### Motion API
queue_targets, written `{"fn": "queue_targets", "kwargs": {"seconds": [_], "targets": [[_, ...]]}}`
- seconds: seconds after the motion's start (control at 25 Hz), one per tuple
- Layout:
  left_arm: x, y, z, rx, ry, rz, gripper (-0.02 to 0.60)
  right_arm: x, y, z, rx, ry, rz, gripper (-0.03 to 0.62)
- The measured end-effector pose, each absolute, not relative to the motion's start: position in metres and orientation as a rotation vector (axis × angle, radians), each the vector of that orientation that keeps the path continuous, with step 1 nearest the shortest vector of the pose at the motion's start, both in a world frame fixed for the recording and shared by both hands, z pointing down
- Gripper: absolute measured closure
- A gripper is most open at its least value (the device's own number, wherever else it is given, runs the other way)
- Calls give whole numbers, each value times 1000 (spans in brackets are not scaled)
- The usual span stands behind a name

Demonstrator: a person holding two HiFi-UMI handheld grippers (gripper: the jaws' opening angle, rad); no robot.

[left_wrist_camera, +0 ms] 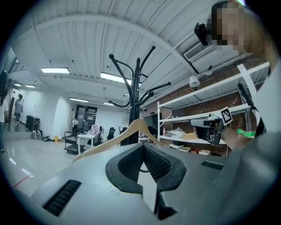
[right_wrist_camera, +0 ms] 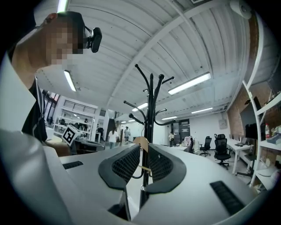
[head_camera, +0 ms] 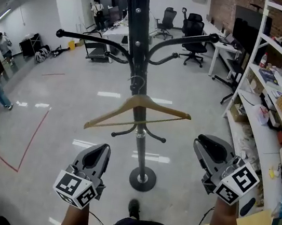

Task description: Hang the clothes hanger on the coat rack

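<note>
A black coat rack (head_camera: 139, 46) stands on a round base (head_camera: 142, 179) on the floor ahead of me. The wooden clothes hanger (head_camera: 139, 112) hangs by its metal hook (head_camera: 137, 84) close against the pole, its left end lower. No gripper touches it. My left gripper (head_camera: 102, 151) is below the hanger at the lower left, its jaws a narrow gap apart and empty. My right gripper (head_camera: 204, 143) is at the lower right, also slightly open and empty. The left gripper view shows the hanger (left_wrist_camera: 112, 141) beyond the jaws. In the right gripper view the rack (right_wrist_camera: 151, 105) stands straight ahead.
White shelving (head_camera: 268, 102) loaded with boxes and papers lines the right side. Desks and office chairs (head_camera: 195, 36) stand at the back, a cart (head_camera: 96, 50) behind the rack. Red tape (head_camera: 32, 137) marks the grey floor at left. People stand at the far left.
</note>
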State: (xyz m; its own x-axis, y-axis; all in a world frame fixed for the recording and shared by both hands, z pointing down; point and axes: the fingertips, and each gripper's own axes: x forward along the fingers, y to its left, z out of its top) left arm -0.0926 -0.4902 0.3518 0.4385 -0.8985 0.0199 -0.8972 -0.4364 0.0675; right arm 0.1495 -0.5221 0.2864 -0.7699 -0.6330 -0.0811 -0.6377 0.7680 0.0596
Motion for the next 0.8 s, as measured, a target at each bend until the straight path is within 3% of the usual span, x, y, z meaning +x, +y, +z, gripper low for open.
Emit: {"fn": "queue_targets", "kwargs": {"seconds": [0.12, 0.36, 0.8], "targets": [[-79, -474, 355, 2606, -1619, -20, 581, 159, -508, 301, -1114, 2904, 88, 585], [-62, -434, 352, 2652, -1561, -66, 581, 157, -483, 317, -1132, 2921, -6, 586], [-97, -315, 388, 2724, -1419, 16, 581, 96, -370, 335, -1269, 2884, -9, 586]]}}
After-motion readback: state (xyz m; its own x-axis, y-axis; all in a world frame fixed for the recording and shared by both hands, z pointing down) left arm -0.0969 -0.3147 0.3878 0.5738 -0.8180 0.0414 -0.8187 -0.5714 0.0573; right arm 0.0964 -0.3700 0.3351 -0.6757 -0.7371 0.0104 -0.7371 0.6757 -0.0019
